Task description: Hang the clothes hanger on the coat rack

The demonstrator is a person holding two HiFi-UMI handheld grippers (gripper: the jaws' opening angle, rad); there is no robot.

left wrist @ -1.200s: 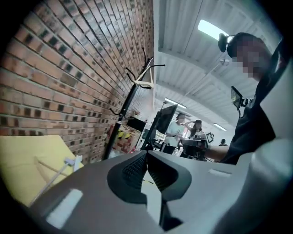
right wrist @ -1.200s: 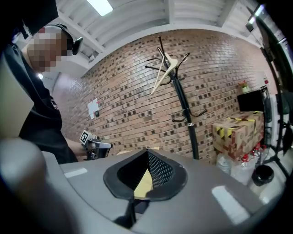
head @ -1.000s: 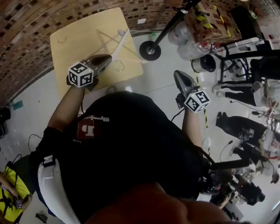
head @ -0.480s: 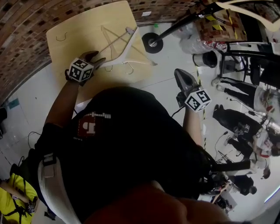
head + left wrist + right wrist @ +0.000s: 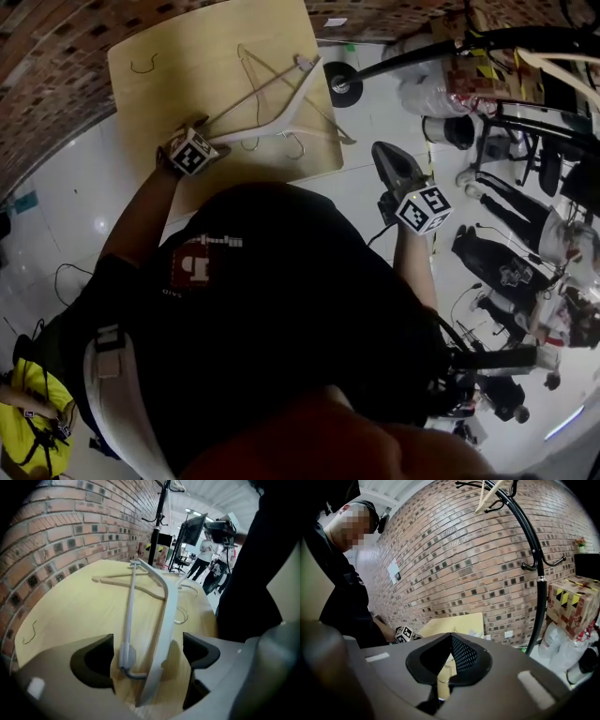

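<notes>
A white clothes hanger [image 5: 281,98] lies on the pale wooden table [image 5: 178,56], crossed over a thin wooden hanger [image 5: 248,66]. My left gripper [image 5: 208,134] is down at the white hanger's near end. Seen along the left gripper [image 5: 147,658], the jaws are opening; the white hanger's arm [image 5: 164,616] and bar end [image 5: 127,648] lie between them, with gaps to both pads. My right gripper [image 5: 382,155] hangs over the floor to the table's right; its jaws [image 5: 450,639] meet, empty. The black coat rack [image 5: 539,597] stands ahead of it by the brick wall.
The rack's round base [image 5: 342,82] sits on the floor off the table's right corner; a wooden hanger [image 5: 487,496] hangs at its top. A small black hook [image 5: 142,66] lies on the table's far left. Boxes [image 5: 574,606], bags and people stand to the right.
My left gripper has dropped to the table at the hangers' near end and its jaws have gone from shut to wide apart. The right gripper has shifted only a little.
</notes>
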